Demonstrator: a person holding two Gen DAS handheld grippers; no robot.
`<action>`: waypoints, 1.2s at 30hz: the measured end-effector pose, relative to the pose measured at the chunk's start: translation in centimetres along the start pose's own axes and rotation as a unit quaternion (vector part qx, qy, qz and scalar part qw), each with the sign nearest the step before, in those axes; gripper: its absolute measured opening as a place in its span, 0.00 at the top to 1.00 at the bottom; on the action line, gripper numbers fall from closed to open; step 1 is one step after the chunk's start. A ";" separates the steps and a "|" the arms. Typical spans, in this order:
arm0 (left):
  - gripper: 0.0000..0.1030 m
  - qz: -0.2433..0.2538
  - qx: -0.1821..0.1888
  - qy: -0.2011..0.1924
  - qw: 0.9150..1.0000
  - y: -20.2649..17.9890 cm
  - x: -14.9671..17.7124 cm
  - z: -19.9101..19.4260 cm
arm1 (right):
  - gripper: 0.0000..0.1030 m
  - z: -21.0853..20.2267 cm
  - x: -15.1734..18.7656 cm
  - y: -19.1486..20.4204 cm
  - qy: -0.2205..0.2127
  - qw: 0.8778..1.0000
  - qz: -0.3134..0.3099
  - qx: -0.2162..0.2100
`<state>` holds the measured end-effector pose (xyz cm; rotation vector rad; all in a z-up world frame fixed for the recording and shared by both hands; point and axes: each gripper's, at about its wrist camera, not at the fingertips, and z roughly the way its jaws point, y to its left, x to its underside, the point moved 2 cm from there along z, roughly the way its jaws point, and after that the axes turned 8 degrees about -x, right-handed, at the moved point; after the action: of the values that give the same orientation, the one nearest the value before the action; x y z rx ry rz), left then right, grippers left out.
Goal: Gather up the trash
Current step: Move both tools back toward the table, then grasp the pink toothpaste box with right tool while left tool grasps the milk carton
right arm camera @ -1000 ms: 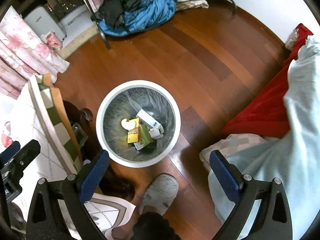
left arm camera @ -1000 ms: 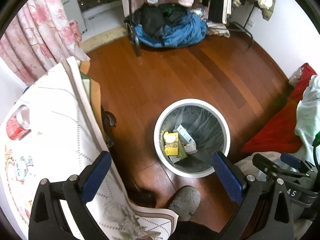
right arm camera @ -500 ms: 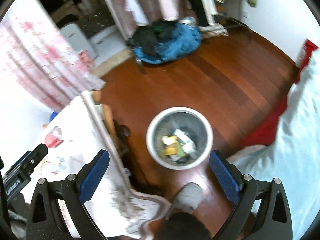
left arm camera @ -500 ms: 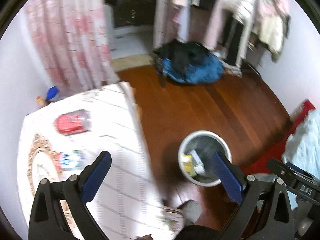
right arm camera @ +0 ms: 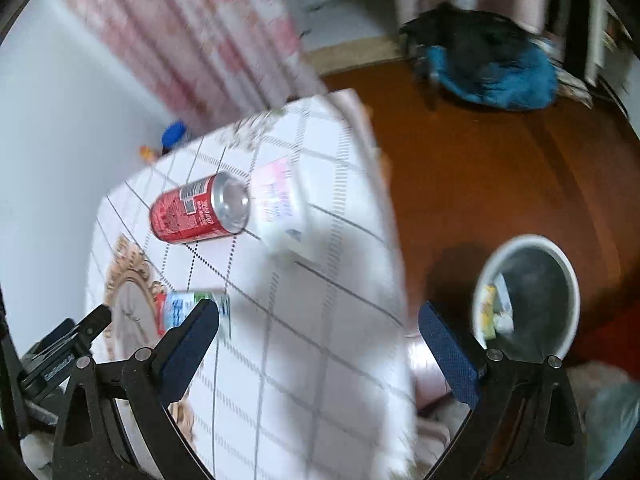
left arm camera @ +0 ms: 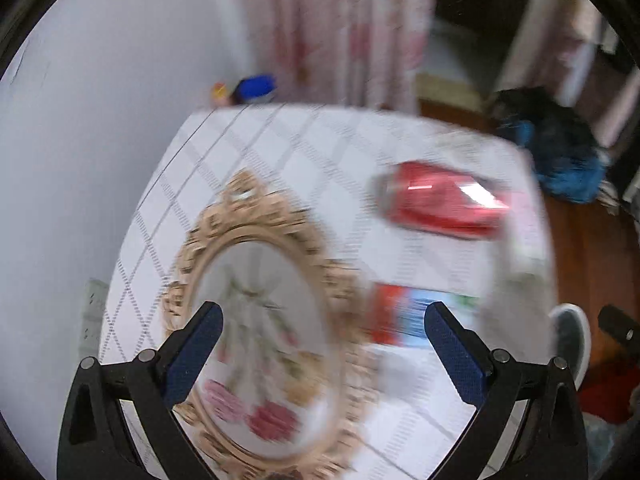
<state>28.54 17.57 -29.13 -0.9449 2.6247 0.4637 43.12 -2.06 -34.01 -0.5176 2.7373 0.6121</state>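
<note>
Step in hand, judged: approach to next pickup. Left claw is held apart, empty, over desk. Right claw: apart, empty.

Count, L to R in right-wrist view: 1 flat wrapper lower left, 1 red can on its side, 1 white pack touching can, 1 bin at right on floor, partly filled.

Next move, est.: one claw is to be lowered around an item.

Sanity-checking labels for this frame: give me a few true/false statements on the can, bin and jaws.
1. The red can stands upright. False: it lies on its side on the tablecloth.
2. Both grippers, left and right, have open jaws holding nothing. True.
3. The bin is on the table. False: it stands on the wooden floor.
4. The bin already contains trash. True.
</note>
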 end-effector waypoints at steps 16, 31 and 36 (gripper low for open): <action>0.00 0.047 0.100 0.048 0.993 -1.5 0.0 3.4 | 0.52 7.9 -1.8 0.3 0.054 0.997 -0.028 0.047; 0.03 0.136 0.060 0.073 0.986 -9.5 2.2 6.4 | 0.52 4.2 4.9 -3.6 0.046 0.998 0.026 0.031; 0.12 0.109 0.054 0.052 0.991 -5.6 1.7 6.2 | 0.52 5.1 5.4 -0.9 0.054 0.998 -0.002 0.018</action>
<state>32.13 15.01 -36.43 -0.6691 2.8309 0.3268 39.67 -1.94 -40.67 -0.5637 2.8422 0.5466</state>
